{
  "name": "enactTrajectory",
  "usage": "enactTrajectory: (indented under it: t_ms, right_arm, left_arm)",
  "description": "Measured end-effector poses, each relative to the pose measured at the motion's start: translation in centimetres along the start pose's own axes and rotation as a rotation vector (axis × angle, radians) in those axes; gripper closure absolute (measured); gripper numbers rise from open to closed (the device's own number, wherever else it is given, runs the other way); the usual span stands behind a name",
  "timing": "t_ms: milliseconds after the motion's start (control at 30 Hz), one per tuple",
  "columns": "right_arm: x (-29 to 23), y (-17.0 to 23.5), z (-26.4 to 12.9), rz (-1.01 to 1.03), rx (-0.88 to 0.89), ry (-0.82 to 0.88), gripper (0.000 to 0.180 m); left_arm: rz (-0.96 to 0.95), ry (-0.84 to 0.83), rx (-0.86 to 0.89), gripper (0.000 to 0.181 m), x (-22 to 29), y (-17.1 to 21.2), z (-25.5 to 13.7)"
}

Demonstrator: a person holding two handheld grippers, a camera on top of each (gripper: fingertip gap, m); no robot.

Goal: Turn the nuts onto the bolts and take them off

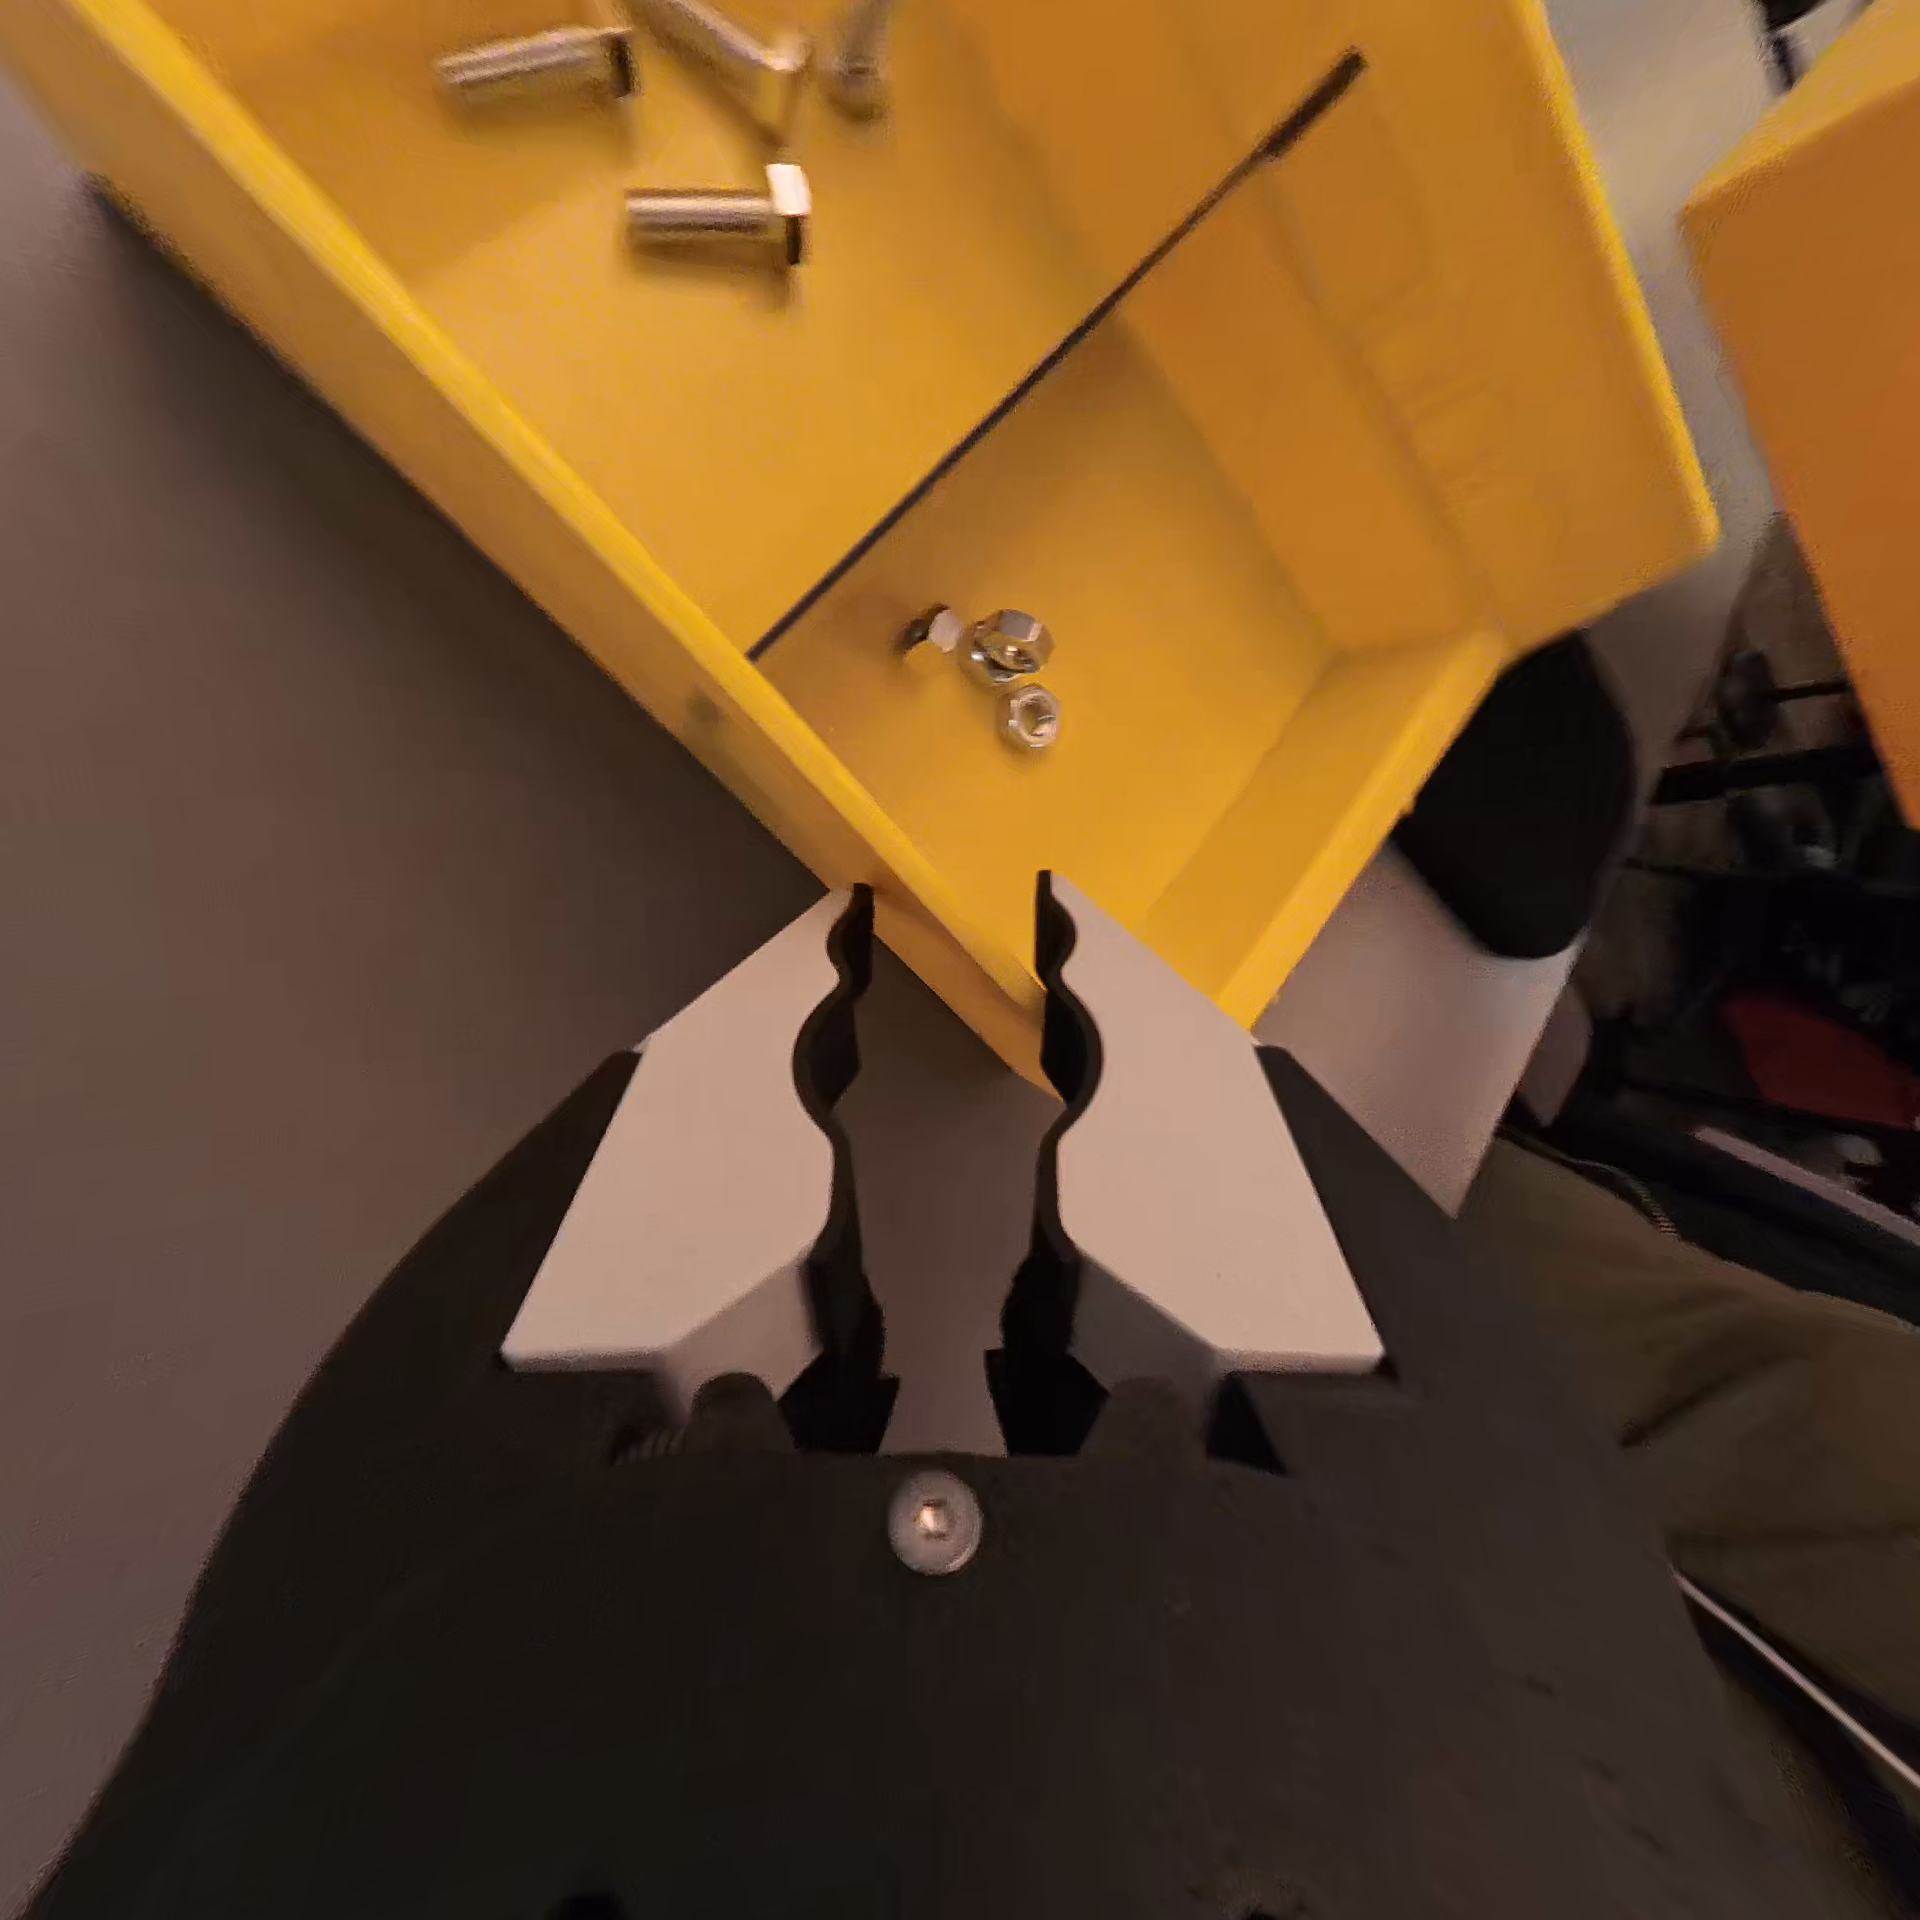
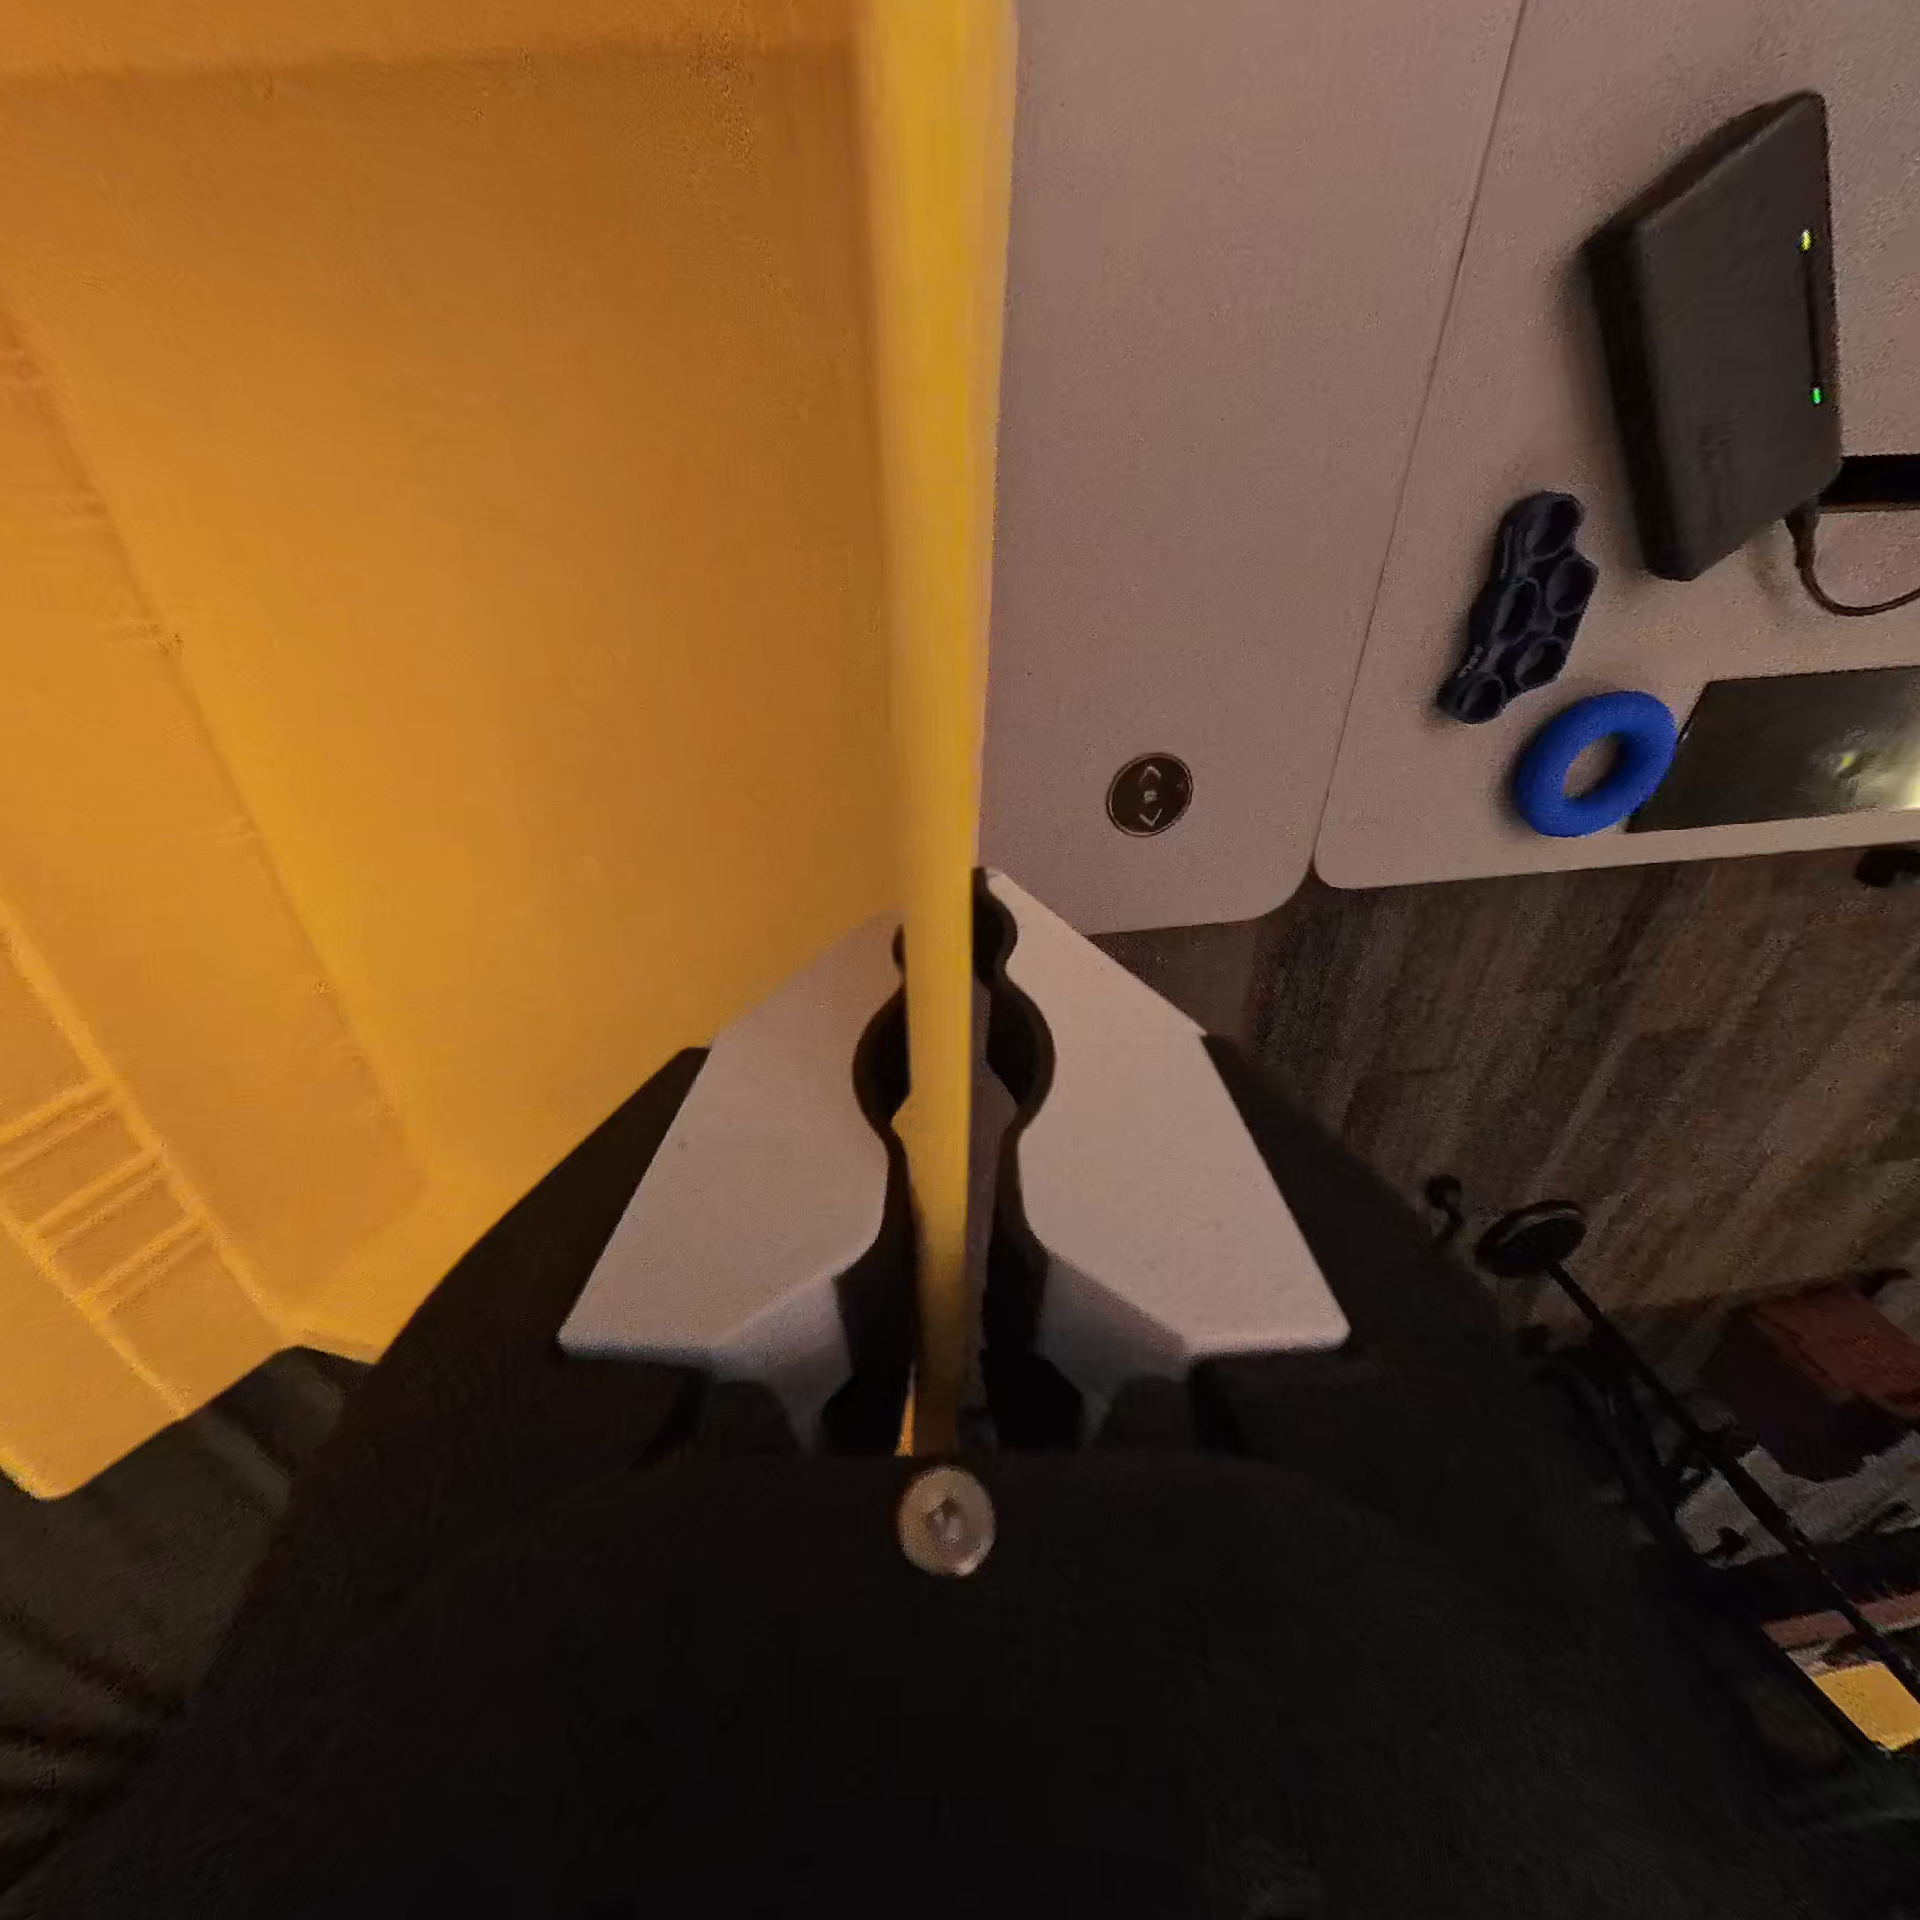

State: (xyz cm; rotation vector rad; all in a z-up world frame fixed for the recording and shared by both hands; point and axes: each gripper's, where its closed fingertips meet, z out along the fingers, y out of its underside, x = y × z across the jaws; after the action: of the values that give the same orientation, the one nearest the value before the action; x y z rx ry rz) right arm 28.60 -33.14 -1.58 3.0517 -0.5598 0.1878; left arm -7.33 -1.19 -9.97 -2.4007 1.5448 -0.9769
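A yellow bin (image 1: 623,603) with a black divider (image 1: 1039,384) fills the left wrist view. Several silver bolts (image 1: 717,218) lie in its far compartment. A few nuts (image 1: 1013,649) lie in the near compartment. My left gripper (image 1: 951,894) is open and empty, and the bin's near corner shows between its fingers. My right gripper (image 2: 940,904) is shut on the upright yellow bin wall (image 2: 935,520), which runs between its fingers. The yellow inside face (image 2: 416,520) on its left shows no parts. I cannot tell whether this is the same bin.
A second yellow bin (image 1: 1829,416) stands at the right. On the white table (image 2: 1195,416) lie a black box with green lights (image 2: 1725,343), a dark blue hand trainer (image 2: 1517,613) and a blue ring (image 2: 1595,764). The table edge and floor are at lower right. About 50 centimetres separates my left fingertips from my right.
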Motion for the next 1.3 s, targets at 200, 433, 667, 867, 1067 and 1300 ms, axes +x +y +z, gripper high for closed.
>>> enactTrajectory:
  t_ms: [200, 433, 667, 867, 1067, 1300]
  right_arm:
    - [-3.4, -2.7, 1.0, -0.084, -0.006, 0.0, 0.174]
    - [-8.0, -9.4, 3.0, -0.115, 0.037, -0.096, 0.175]
    - [-12.4, -16.8, 5.1, -0.039, 0.094, -0.237, 0.174]
    - [-14.8, -21.3, 6.0, 0.035, 0.168, -0.304, 0.175]
    - [-14.2, -23.4, 7.8, 0.089, 0.159, -0.227, 0.175]
    - [-13.5, -23.5, 10.4, 0.09, 0.051, -0.214, 0.175]
  left_arm:
    - [-0.164, -0.199, 0.03, 0.173, -8.1, 4.8, -8.1]
    - [-0.338, -0.376, 0.252, 0.175, -15.8, 9.9, -15.8]
    - [-0.462, -0.504, 0.423, 0.176, -19.9, 13.3, -20.2]
    - [-0.624, -0.468, 0.598, 0.174, -21.7, 16.6, -23.4]
    - [-0.707, -0.579, 0.706, 0.173, -23.4, 20.1, -26.7]
    - [-0.728, -0.623, 0.715, 0.173, -23.9, 20.9, -27.3]
